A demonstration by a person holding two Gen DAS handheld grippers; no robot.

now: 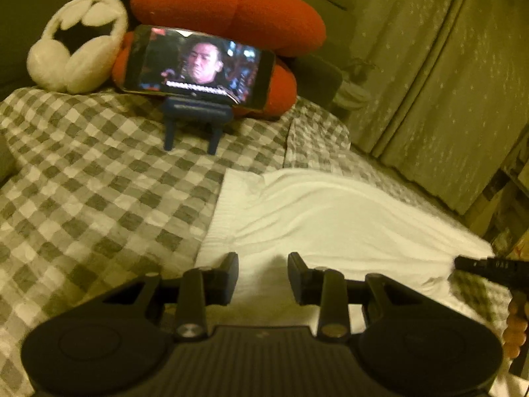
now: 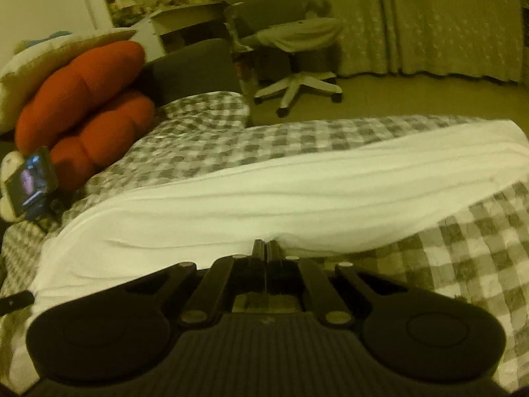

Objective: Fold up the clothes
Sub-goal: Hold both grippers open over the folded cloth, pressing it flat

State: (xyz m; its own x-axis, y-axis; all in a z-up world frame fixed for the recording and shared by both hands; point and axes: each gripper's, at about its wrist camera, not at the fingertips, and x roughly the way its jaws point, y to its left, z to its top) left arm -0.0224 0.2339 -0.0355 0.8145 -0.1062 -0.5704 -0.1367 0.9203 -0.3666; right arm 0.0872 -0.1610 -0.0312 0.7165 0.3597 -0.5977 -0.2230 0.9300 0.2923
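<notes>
Two grippers work over one white garment (image 2: 264, 195) spread on a checked bedspread (image 1: 99, 192). Much is hard to read: both views are dim, yellowish and soft, so what kind of garment it is cannot be told. Its right-hand end runs out of the right wrist view, and its near edge is hidden under both gripper bodies. Of the person, only a few fingers (image 1: 515, 327) show at the right edge of the left wrist view, beneath a dark bar that is the right gripper's tip.

The left gripper (image 1: 263, 276) tilts downward over the garment's ribbed end, its jaws parted with white cloth showing in the gap; whether the pads press the cloth cannot be told. The right gripper (image 2: 266, 251) also points downward, its jaws clenched together at the garment's near edge; a fold of the cloth seems pinched there, though the blur leaves this uncertain.

The garment lies as a long band, its long axis running from the ribbed end near the phone (image 1: 198, 64) away toward the curtain (image 1: 429, 66) side of the bed. The phone stands on a blue stand (image 1: 195, 122) beyond the garment's ribbed end, backed by a red cushion (image 1: 228, 10), with a white plush toy (image 1: 76, 46) just beside it. An office chair (image 2: 297, 66) stands on the floor past the garment's far edge.
</notes>
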